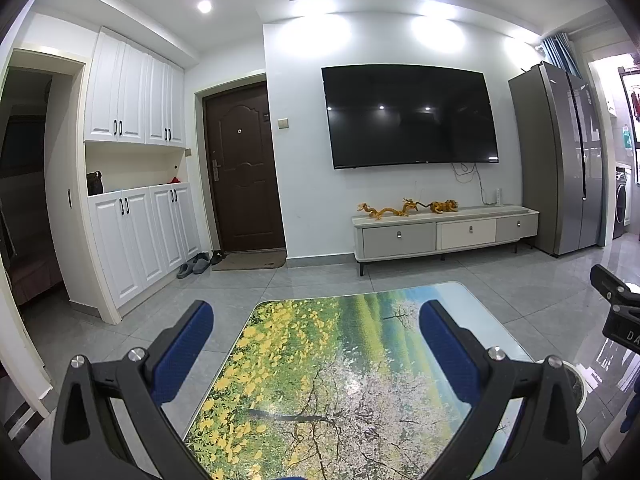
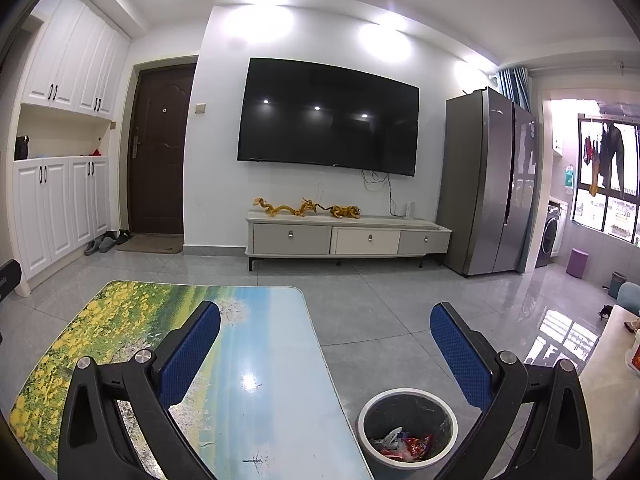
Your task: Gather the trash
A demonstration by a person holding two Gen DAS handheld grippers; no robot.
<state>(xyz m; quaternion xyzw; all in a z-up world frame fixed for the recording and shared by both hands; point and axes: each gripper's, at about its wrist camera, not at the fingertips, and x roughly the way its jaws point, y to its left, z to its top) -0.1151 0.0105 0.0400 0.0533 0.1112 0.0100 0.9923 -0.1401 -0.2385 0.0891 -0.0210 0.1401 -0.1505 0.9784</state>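
Observation:
A white-rimmed trash bin (image 2: 407, 428) with a dark liner stands on the floor at the right edge of the low table (image 2: 256, 380). Crumpled red and white wrappers (image 2: 404, 446) lie inside it. My right gripper (image 2: 325, 322) is open and empty, held above the table's right edge and the bin. My left gripper (image 1: 316, 320) is open and empty above the table (image 1: 320, 380), whose top bears a flower-and-tree landscape print. The right gripper's body (image 1: 618, 304) shows at the right edge of the left wrist view. No loose trash shows on the table.
A TV (image 2: 328, 118) hangs over a low TV cabinet (image 2: 348, 236) carrying golden figurines. A grey fridge (image 2: 488, 184) stands to the right, white cupboards (image 1: 136, 184) and a dark door (image 1: 240, 168) to the left. Slippers (image 1: 194, 266) lie by the door. A white counter (image 2: 616, 360) is at the far right.

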